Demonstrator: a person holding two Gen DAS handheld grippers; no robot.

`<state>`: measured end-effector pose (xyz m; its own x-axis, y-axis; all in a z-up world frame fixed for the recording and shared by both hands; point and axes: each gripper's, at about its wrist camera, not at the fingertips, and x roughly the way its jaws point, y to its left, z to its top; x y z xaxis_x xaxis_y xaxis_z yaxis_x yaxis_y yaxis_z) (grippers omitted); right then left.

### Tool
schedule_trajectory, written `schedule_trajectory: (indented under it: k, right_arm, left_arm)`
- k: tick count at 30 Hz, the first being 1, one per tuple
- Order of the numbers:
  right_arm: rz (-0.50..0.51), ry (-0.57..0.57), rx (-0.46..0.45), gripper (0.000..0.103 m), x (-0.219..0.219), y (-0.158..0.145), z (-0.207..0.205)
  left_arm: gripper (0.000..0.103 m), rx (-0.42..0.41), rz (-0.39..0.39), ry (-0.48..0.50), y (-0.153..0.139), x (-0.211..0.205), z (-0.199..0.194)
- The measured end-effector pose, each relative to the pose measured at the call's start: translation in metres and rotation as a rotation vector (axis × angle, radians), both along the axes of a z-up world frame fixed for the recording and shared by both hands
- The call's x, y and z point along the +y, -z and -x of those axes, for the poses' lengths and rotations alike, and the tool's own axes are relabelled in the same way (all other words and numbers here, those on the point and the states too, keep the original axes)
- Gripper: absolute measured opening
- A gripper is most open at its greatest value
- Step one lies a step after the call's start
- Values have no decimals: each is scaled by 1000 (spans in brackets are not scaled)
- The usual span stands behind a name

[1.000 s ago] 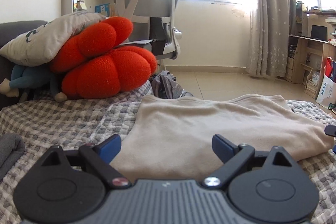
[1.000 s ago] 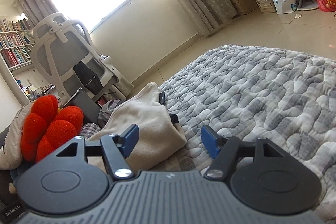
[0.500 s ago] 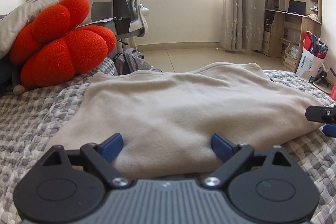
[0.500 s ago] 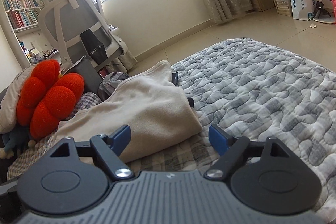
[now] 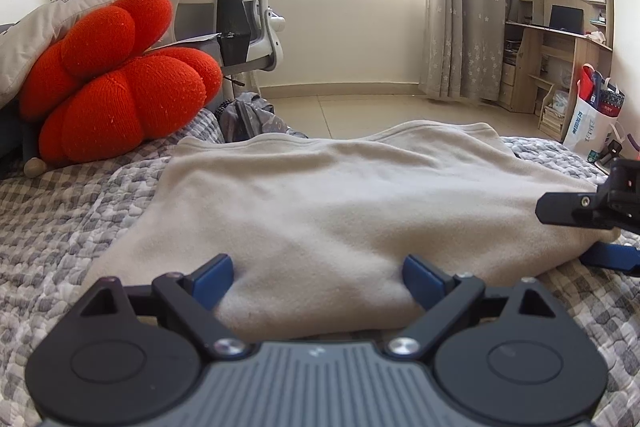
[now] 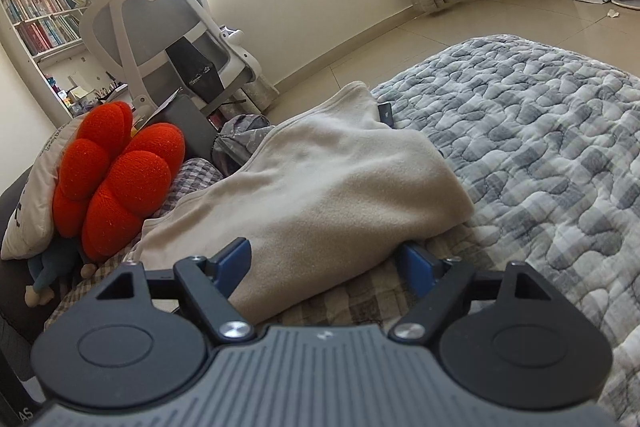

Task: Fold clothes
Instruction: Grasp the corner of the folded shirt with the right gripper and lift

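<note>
Two claws, the left claw (image 5: 316, 277) and right claw (image 6: 326, 261), are standing released astride the near edge of the beige garment (image 5: 340, 203) ahead, so we are judging another fold is still waiting.

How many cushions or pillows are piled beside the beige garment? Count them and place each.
2. The red knotted cushion sits left of the beige garment on the quilt; the pale pillow leans on its top. More may be hidden behind them.
</note>
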<state>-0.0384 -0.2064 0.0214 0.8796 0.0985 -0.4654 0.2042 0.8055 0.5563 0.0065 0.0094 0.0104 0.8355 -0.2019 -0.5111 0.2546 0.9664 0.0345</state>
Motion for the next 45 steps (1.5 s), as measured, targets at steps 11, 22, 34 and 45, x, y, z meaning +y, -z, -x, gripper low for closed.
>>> schedule_trajectory:
  k: [11, 22, 34, 45]
  right_arm:
    - [-232, 138, -91, 54, -26, 14, 3]
    - [-232, 129, -170, 27, -25, 8, 12]
    - [-295, 135, -143, 31, -31, 18, 12]
    - [-328, 171, -158, 30, -35, 24, 11]
  left_arm:
    - [94, 8, 26, 2, 0, 4, -2]
    - [94, 11, 30, 2, 1, 3, -2]
    - [95, 13, 31, 1, 1, 4, -3]
    - [95, 12, 26, 2, 0, 4, -3]
